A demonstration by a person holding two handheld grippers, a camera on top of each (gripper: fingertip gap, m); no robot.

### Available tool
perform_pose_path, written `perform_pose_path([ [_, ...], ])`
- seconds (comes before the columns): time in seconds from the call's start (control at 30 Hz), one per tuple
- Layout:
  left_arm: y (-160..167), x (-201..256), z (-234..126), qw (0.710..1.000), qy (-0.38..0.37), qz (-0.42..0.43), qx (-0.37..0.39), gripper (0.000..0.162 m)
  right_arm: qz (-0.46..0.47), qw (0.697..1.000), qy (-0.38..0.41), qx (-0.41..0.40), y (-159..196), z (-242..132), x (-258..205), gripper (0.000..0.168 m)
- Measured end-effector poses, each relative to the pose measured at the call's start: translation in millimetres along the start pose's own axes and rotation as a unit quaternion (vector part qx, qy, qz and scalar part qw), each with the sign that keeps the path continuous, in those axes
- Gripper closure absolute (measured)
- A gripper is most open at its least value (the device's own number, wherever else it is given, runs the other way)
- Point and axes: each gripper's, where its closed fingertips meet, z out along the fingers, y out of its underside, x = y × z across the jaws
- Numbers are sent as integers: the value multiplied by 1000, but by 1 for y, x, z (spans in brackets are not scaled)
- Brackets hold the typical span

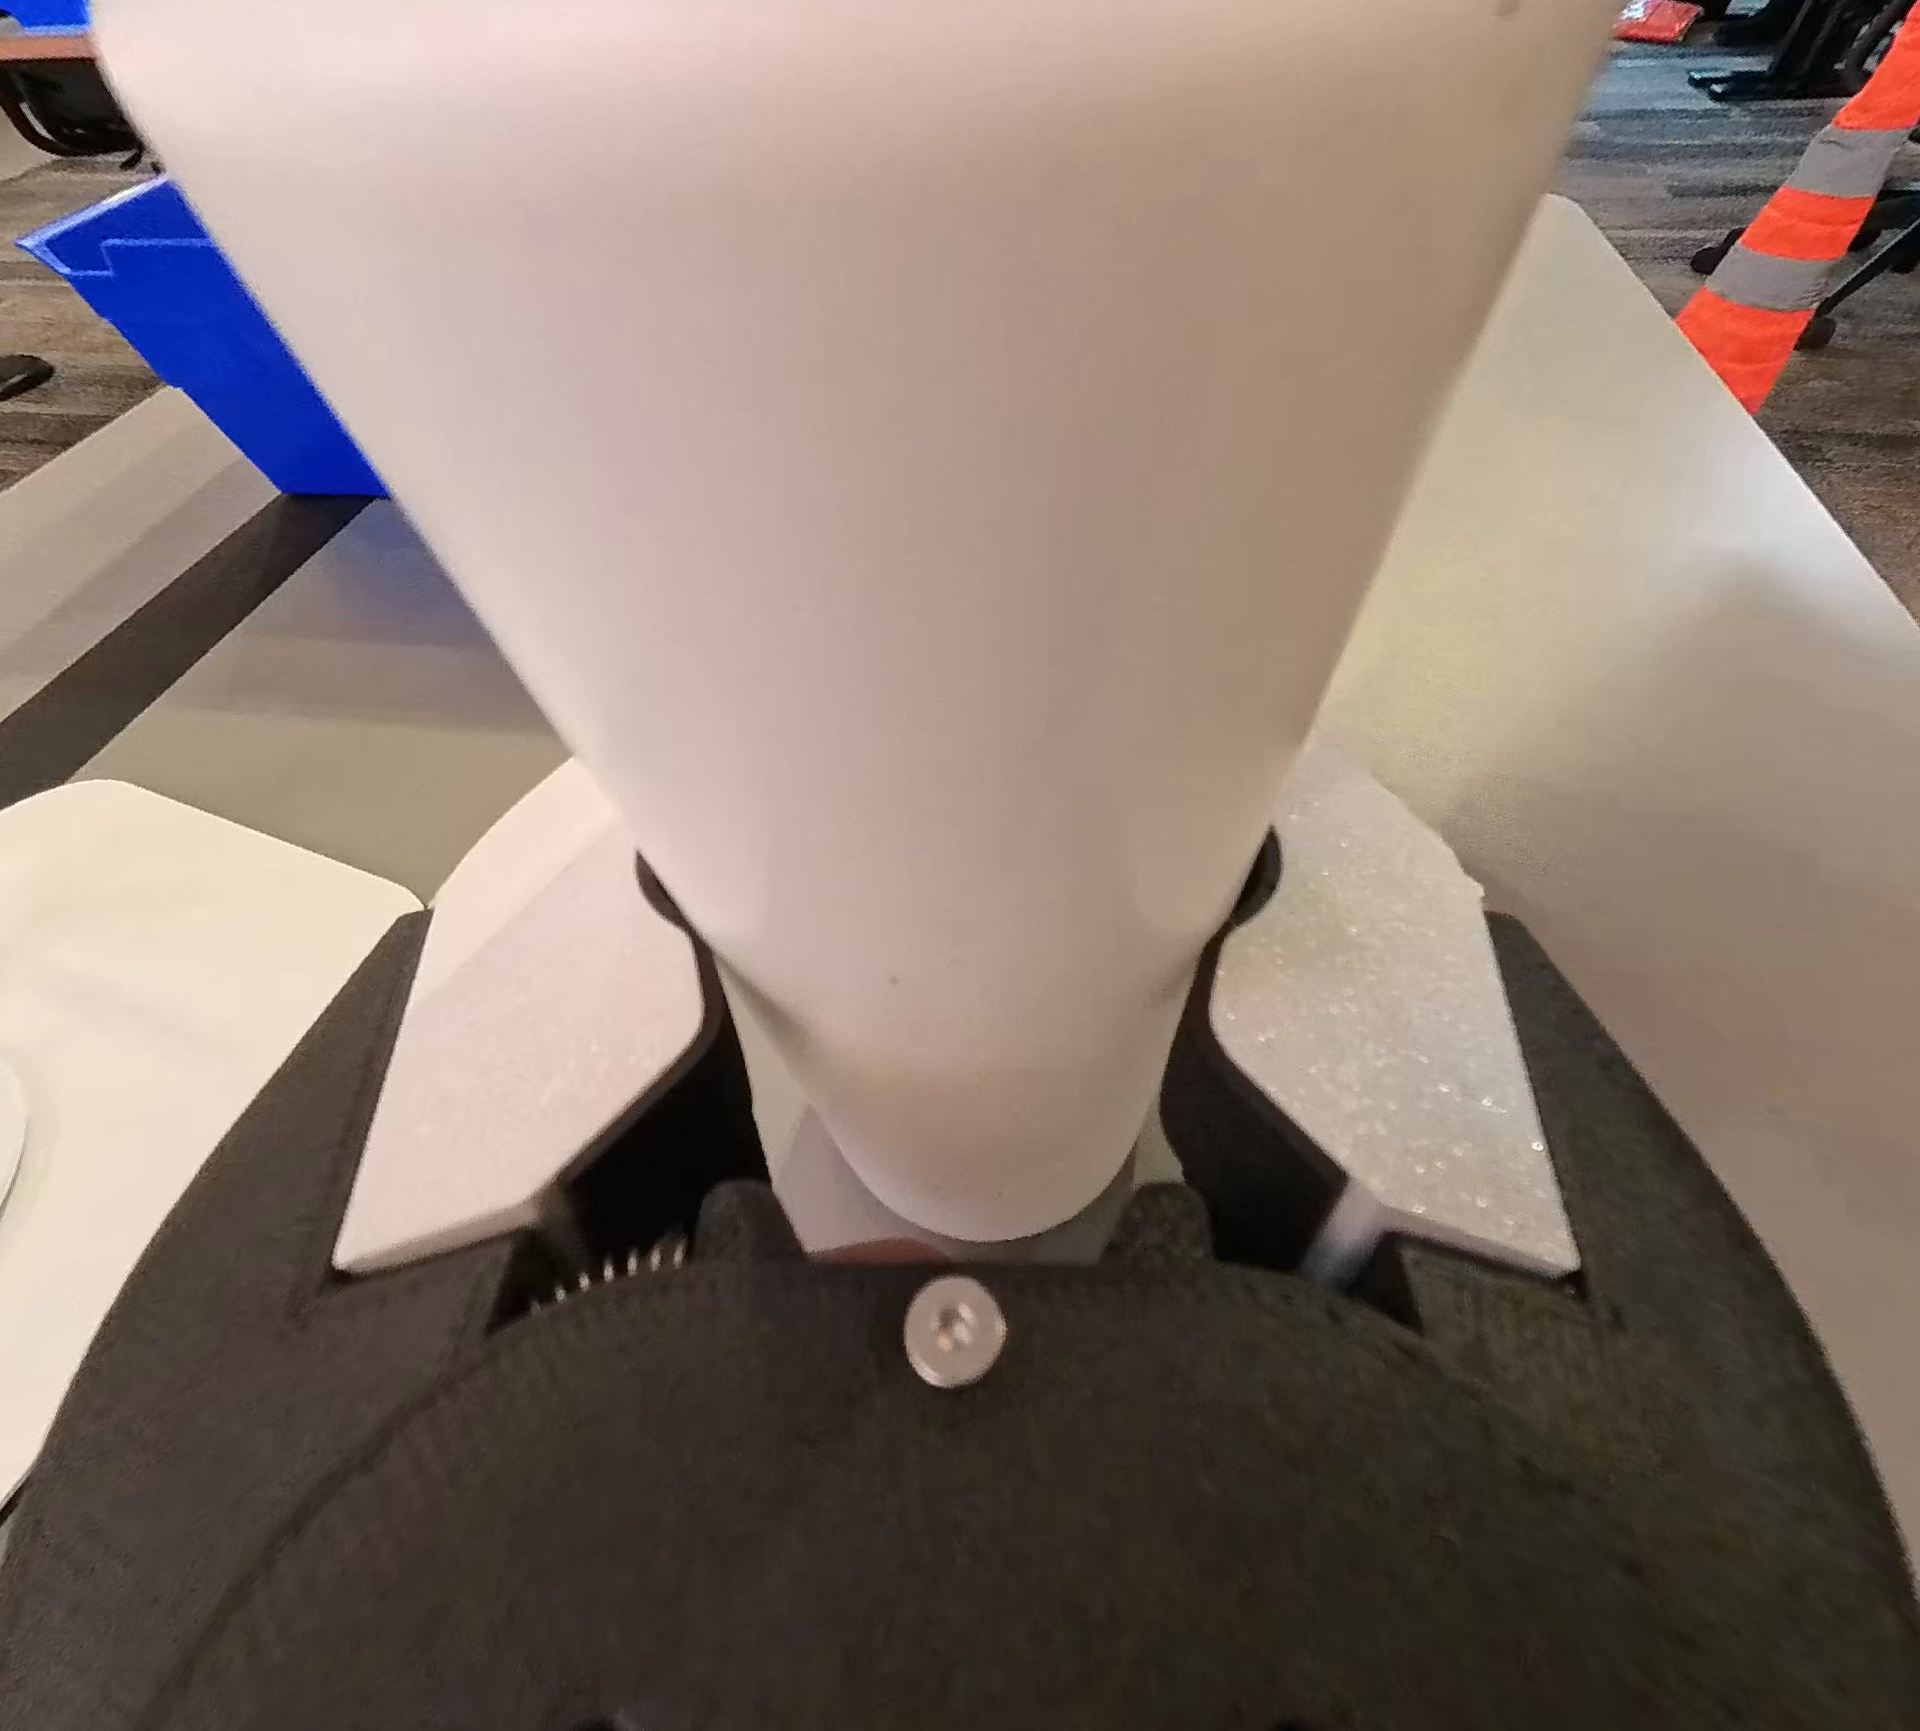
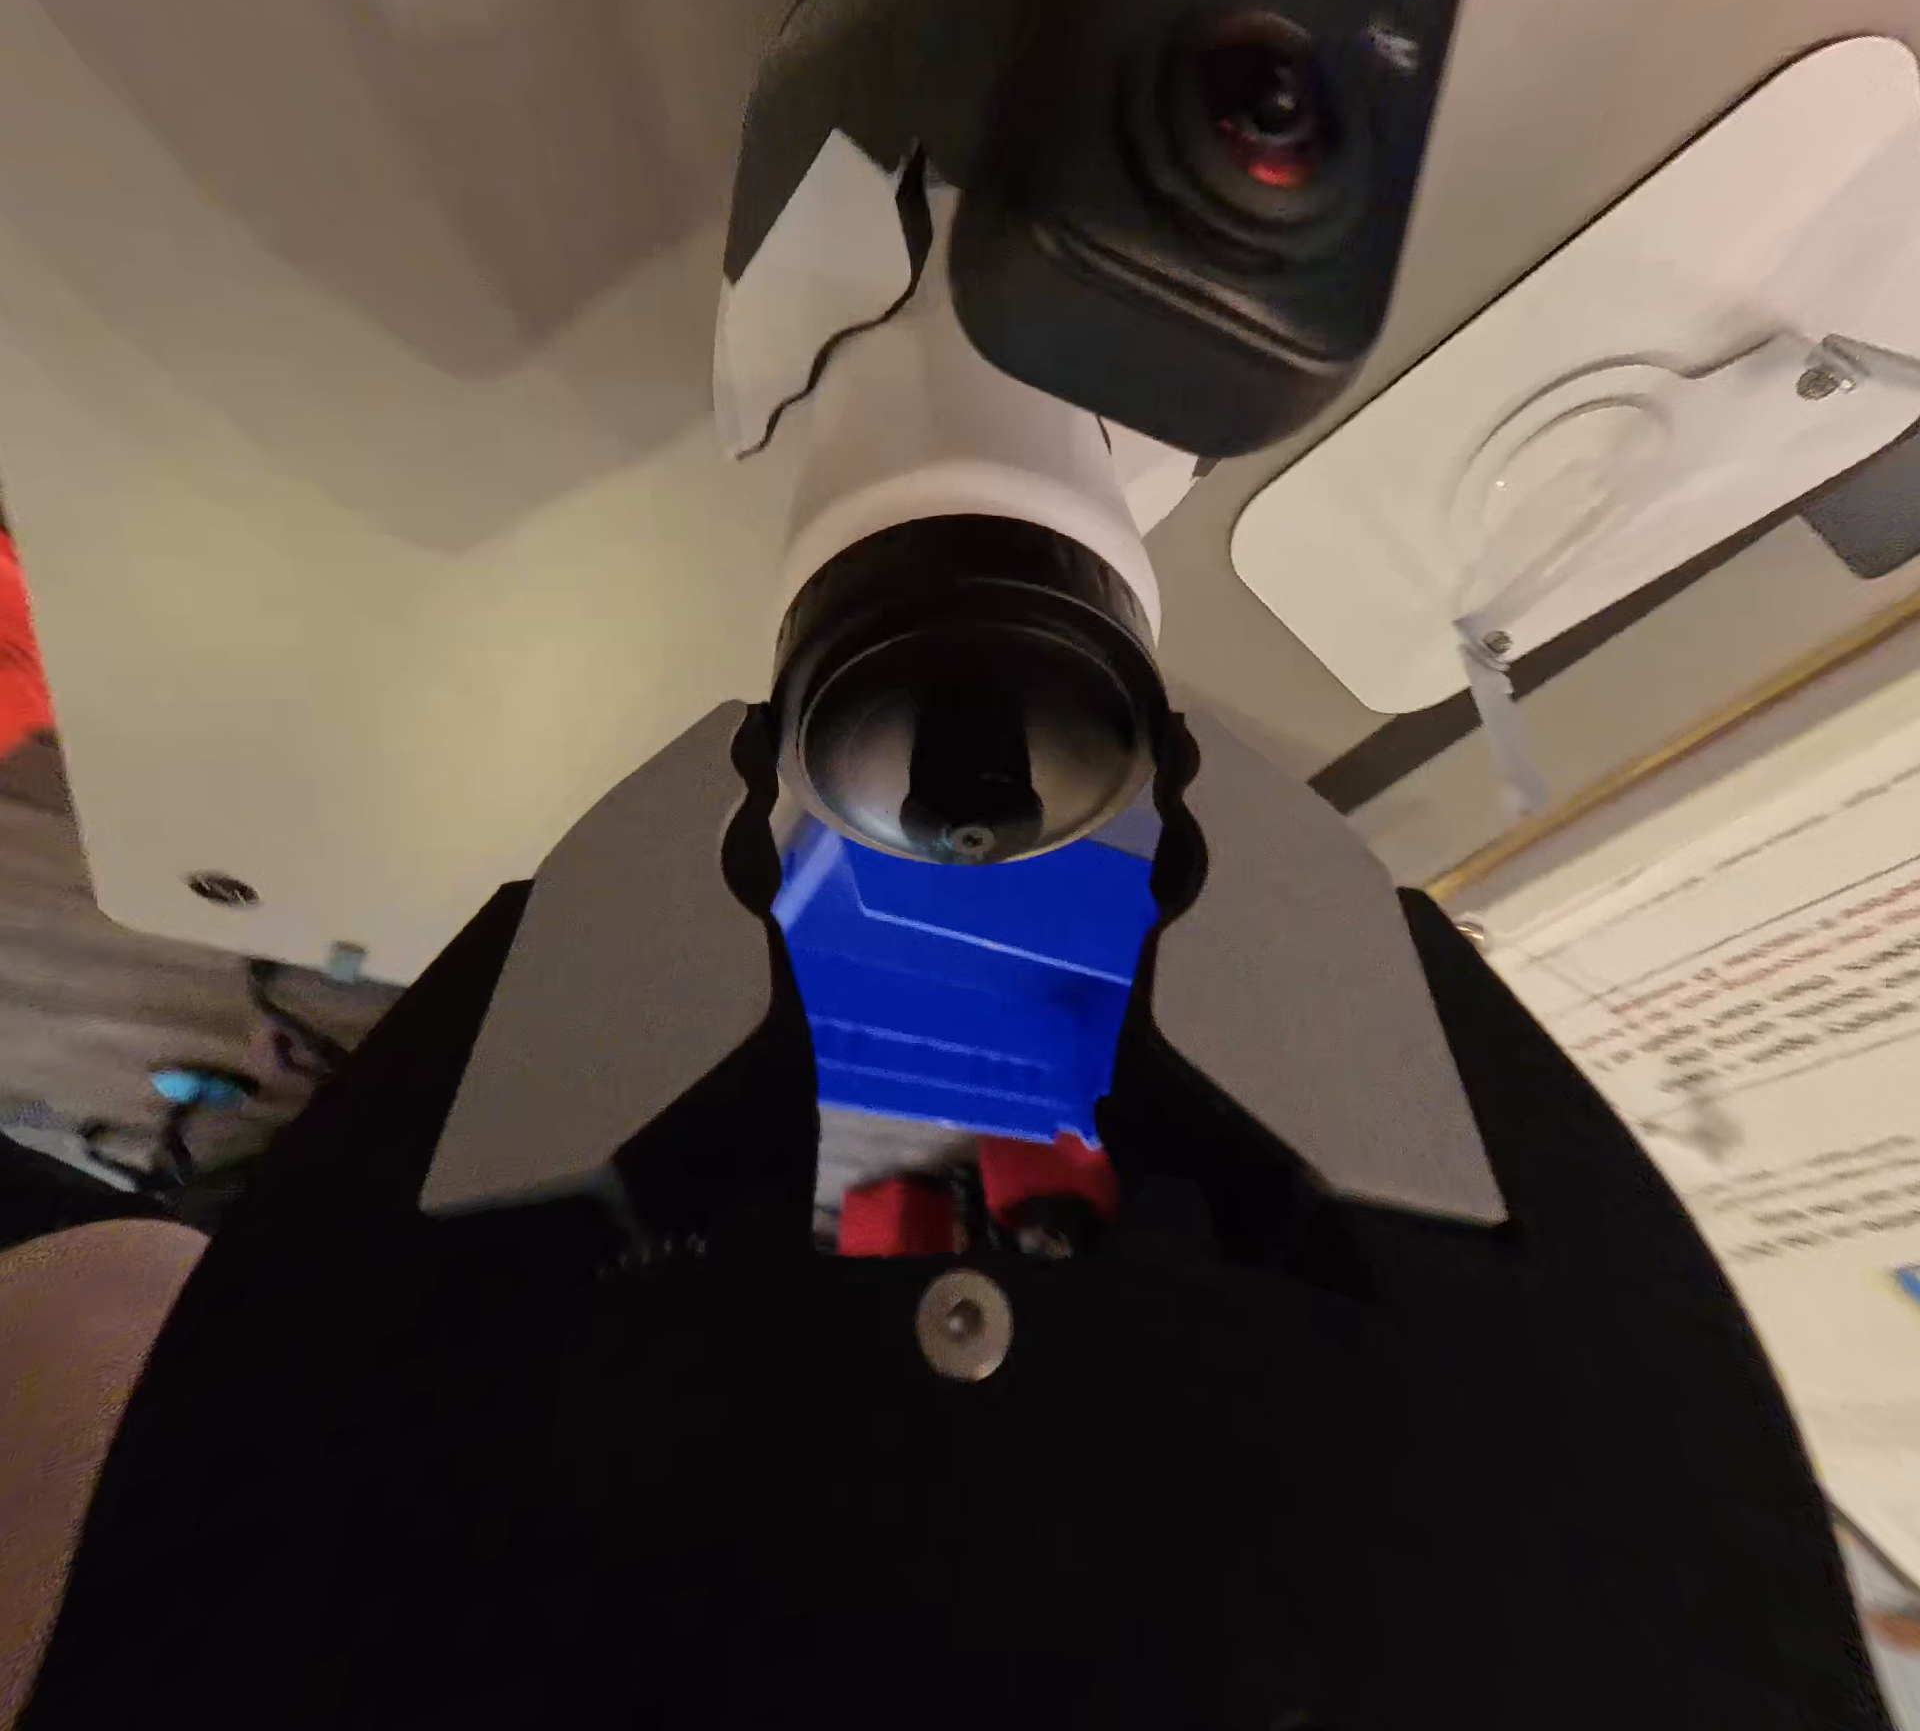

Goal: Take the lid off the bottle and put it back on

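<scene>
A white bottle (image 1: 831, 382) fills the left wrist view, and its body is clamped between the fingers of my left gripper (image 1: 956, 860), which holds it above the table. In the right wrist view the bottle (image 2: 966, 476) points at the camera, with its black lid (image 2: 966, 694) sitting on the white neck. My right gripper (image 2: 966, 746) has its fingertips against both sides of the lid. The left gripper's camera (image 2: 1195, 123) shows just behind the bottle.
A white table (image 1: 1558, 538) lies under the bottle, with a blue bin (image 1: 208, 310) at its far left. An orange cone (image 1: 1808, 206) stands on the floor to the right. A white board (image 2: 1558, 486) and a printed sheet (image 2: 1714, 1058) show in the right wrist view.
</scene>
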Motion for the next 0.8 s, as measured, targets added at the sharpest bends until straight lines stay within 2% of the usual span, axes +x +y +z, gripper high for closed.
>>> perform_pose_path([
  [0.1,0,0,-1,1000,1,-1,1,61,-3,999,10,-37,0,0,1,98],
  [0.2,0,0,-1,1000,2,-2,1,61,49,999,15,-8,-2,1,2,97],
  [0.3,0,0,0,1000,1,0,0,61,144,988,14,46,-1,-4,4,77],
  [0.33,0,0,0,1000,1,0,1,61,171,983,14,64,0,-7,4,82],
  [0.4,0,0,0,1000,1,0,1,61,226,968,3,105,0,-10,2,79],
  [0.53,0,0,0,1000,0,-1,1,61,306,939,-25,151,0,-6,2,92],
  [0.63,0,0,0,1000,-1,-1,1,61,304,939,-49,156,-4,1,-2,97],
  [0.8,0,-1,-1,1000,0,-3,2,61,235,964,-32,118,-3,1,-1,97],
])
